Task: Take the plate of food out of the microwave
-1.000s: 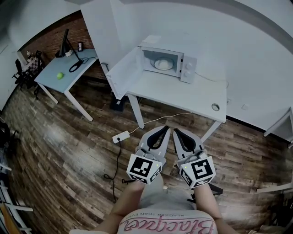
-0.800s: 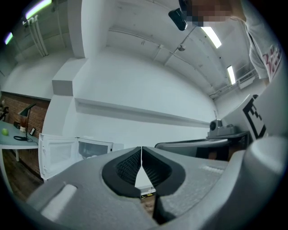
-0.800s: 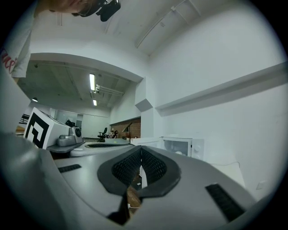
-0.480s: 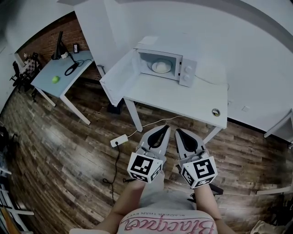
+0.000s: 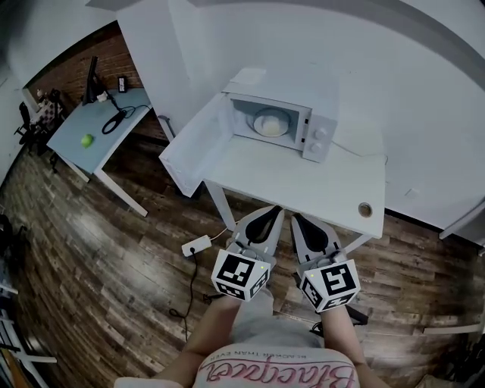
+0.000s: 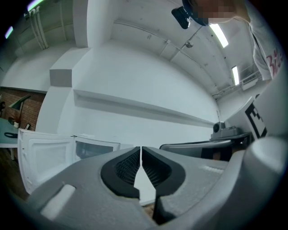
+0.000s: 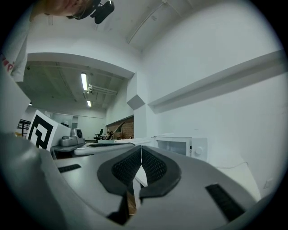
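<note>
Plate of food [image 5: 270, 123] still inside the open microwave [image 5: 315, 135]
The white microwave stood at the back left of the white surface [image 5: 303, 182], its door [image 5: 193, 144] swung wide open to the left, out past the surface's edge. The plate sat level in the middle of the cavity and carried a pale, rounded mound.

Our left gripper [image 5: 273, 214] and right gripper [image 5: 298, 220] match: pale grey moulded shells, with black ribbed pads [image 6: 128, 167] lining the jaws. Each carries a white marker cube [image 5: 241, 275] printed with black squares. A small black camera [image 7: 102, 11] is worn at the head. We wear a white shirt [image 5: 276, 373] — pink script lettering across it.
</note>
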`<state>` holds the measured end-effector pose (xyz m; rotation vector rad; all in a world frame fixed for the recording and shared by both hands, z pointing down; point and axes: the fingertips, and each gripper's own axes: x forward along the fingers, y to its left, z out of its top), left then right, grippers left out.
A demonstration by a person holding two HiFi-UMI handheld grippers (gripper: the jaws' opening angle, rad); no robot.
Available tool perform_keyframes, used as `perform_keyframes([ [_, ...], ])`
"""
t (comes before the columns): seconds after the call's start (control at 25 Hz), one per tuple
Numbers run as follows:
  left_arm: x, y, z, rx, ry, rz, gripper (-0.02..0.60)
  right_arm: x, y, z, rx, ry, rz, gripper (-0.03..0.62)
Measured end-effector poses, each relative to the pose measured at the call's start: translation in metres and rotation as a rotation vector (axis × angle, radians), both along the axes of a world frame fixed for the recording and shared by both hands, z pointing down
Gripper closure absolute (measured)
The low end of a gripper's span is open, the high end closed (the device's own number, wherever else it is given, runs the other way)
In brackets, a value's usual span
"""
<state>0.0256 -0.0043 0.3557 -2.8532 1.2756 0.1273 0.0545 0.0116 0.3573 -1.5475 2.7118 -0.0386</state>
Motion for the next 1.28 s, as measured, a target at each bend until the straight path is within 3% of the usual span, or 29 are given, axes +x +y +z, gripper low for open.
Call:
perform_keyframes([
  [0.44, -0.006, -0.105, 0.006, -0.042, -0.017, 0.047, 0.575, -0.006, -0.102, -0.011, 0.045, -0.023, 0.035, 0.582],
  [0.96, -0.02, -0.206, 0.016, -0.102, 0.015, 0.109, 0.572, -0.022, -0.202, -0.003, 0.021, -0.013, 0.065, 0.582],
  [1.12, -0.017, -0.226, 0.027, -0.14, 0.011, 0.147, 0.465, -0.018, -0.22, 0.0, 0.018, -0.012, 0.082, 0.582],
  [1.28, -0.014, -0.241, 0.034, -0.151, 0.002, 0.14, 0.451, -0.008, -0.233, 0.004, 0.006, -0.02, 0.111, 0.582],
])
